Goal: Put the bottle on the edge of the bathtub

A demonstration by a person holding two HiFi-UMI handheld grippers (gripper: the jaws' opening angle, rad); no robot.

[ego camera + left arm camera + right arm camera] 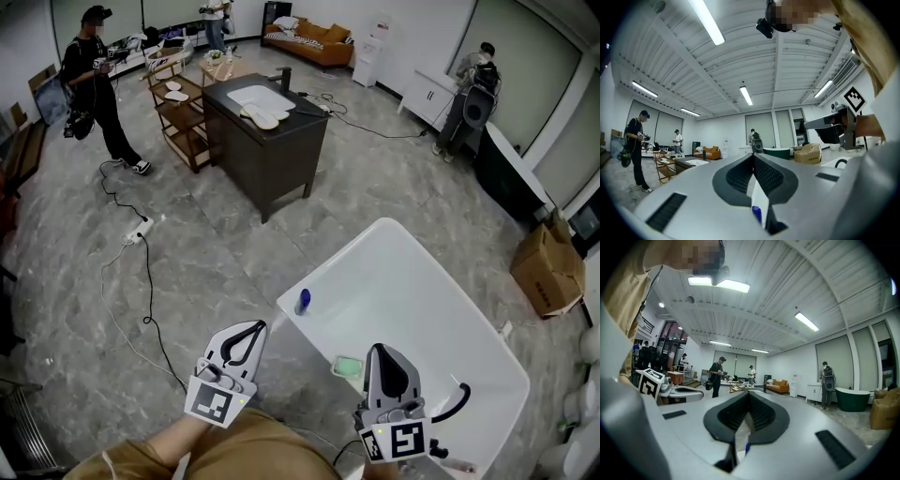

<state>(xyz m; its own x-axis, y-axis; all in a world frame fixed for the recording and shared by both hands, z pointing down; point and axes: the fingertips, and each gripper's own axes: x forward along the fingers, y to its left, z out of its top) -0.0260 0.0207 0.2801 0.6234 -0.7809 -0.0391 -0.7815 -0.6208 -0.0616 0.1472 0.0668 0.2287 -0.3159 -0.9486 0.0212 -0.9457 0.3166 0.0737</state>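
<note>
A small blue bottle (pixel 303 301) stands upright on the near left edge of the white bathtub (pixel 412 281). No gripper touches it. My left gripper (pixel 248 330) is shut and empty, held close to my body just short of the tub's corner, below and left of the bottle. My right gripper (pixel 382 352) is shut and empty too, over the tub's near rim to the right. In the left gripper view the jaws (pixel 753 157) meet, and the blue bottle (pixel 756 213) shows through the gap below them. The right gripper view shows its jaws (pixel 749 395) pressed together.
A green soap dish (pixel 348 367) lies on the tub's near rim between the grippers. A black tap (pixel 457 401) rises at the rim's right. A dark sink cabinet (pixel 267 122) stands ahead, with a cable and power strip (pixel 139 232) on the floor to the left. A cardboard box (pixel 548 269) sits at the right. People stand far off.
</note>
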